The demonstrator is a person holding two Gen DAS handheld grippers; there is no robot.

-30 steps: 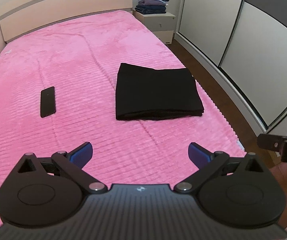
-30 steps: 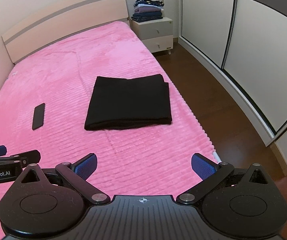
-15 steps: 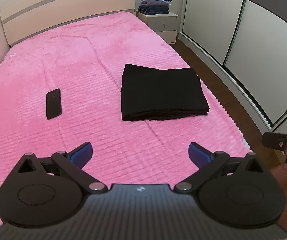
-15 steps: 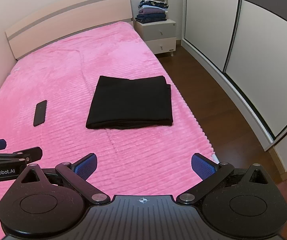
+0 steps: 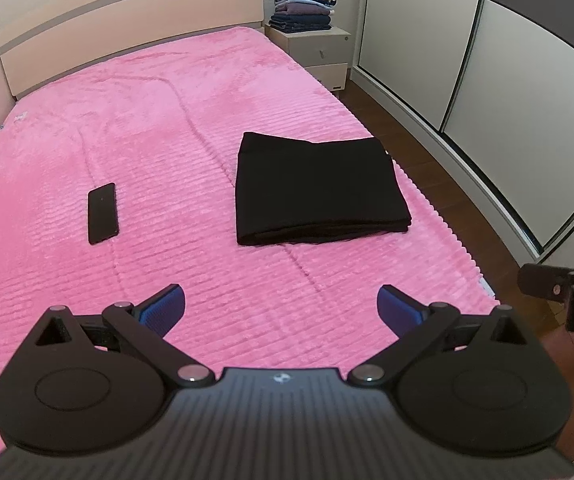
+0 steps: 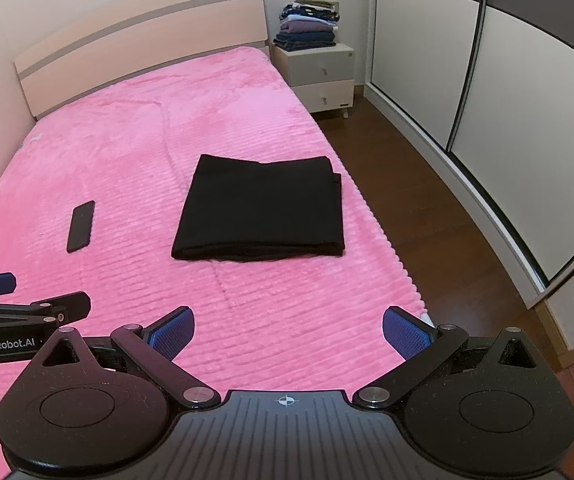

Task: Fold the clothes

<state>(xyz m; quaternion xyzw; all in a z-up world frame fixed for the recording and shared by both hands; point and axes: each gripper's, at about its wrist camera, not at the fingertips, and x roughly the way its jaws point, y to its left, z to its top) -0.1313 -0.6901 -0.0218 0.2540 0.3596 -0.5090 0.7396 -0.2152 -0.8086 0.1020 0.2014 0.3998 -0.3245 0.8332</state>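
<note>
Both grippers are released and holding nothing: left gripper (image 5: 281, 304) and right gripper (image 6: 287, 330) hang over the near end of the bed (image 5: 167, 128), jaws wide apart. The black garment (image 5: 319, 188) lies flat toward the bed's right edge, well apart from both tools and from the phone (image 5: 103, 213) on the left. It looks folded into a neat rectangle, with stacked layers showing along the near edge. I'd expect soft, light, limp fabric: it'll sag and unfold if lifted by a single layer. Best hold is probably the two near corners, pinching the whole stack, one gripper each. The plush blanket may drag on it, so lift rather than slide.
</note>
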